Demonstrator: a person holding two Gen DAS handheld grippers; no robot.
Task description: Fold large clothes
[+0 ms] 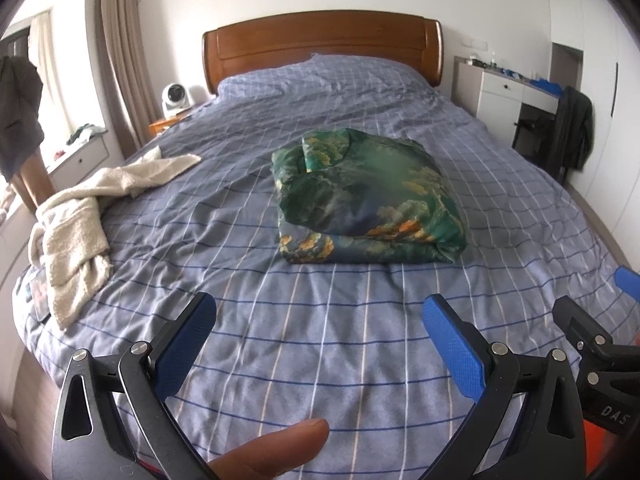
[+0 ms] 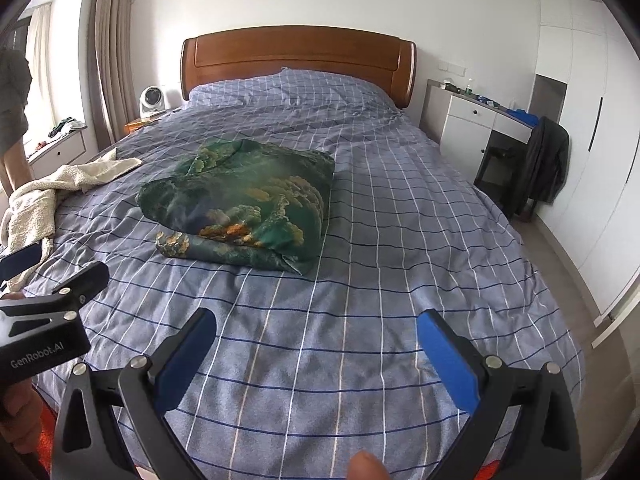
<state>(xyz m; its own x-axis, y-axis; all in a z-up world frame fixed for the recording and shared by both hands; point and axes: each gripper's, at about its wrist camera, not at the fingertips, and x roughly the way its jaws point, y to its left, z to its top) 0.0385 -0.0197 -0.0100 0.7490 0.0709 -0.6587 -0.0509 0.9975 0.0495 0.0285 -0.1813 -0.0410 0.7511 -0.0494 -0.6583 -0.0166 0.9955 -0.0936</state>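
A green patterned garment lies folded into a thick bundle on the middle of the bed; it also shows in the right wrist view. My left gripper is open and empty above the near end of the bed, well short of the bundle. My right gripper is open and empty too, beside the left one. The right gripper shows at the right edge of the left wrist view, the left gripper at the left edge of the right wrist view.
A cream fleece garment lies crumpled at the bed's left edge. A wooden headboard stands at the far end. A white desk and a chair with a dark jacket stand to the right. A person stands at the left.
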